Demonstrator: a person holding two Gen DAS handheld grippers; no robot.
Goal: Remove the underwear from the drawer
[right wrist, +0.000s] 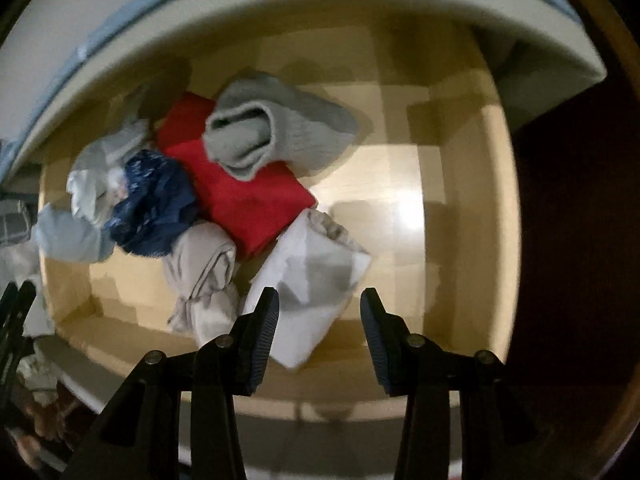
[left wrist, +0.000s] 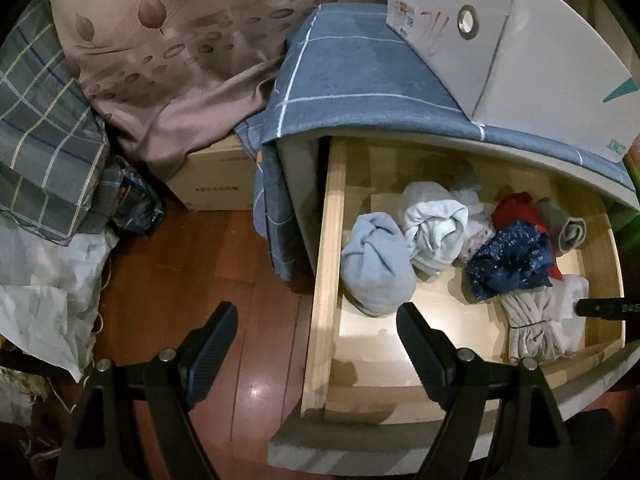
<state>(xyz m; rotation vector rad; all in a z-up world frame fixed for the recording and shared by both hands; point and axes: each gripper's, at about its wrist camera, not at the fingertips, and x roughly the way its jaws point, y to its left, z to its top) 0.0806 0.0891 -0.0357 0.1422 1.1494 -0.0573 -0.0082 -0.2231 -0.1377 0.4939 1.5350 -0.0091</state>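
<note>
The wooden drawer [left wrist: 328,260] stands pulled out, with small clothes bunched in it: a light blue bundle [left wrist: 376,264], a white bundle [left wrist: 434,228], a navy patterned piece [left wrist: 508,260], a red piece [left wrist: 516,208], a grey roll [left wrist: 564,228] and a beige garment [left wrist: 528,320]. My left gripper [left wrist: 316,320] hangs open astride the drawer's left wall, holding nothing. My right gripper [right wrist: 320,306] points down into the drawer [right wrist: 472,200], its jaws partly apart just above a white folded garment [right wrist: 312,276], not pinching it. The red piece [right wrist: 240,196] and the grey roll [right wrist: 260,136] lie beyond. The view is blurred.
A white cardboard box [left wrist: 500,40] sits on the cabinet top, which is draped with a blue checked cloth [left wrist: 360,76]. To the left are a curtain [left wrist: 180,60], a floor carton [left wrist: 216,184], plaid bedding [left wrist: 44,140] and plastic bags [left wrist: 44,292]. The floor [left wrist: 224,264] is red wood.
</note>
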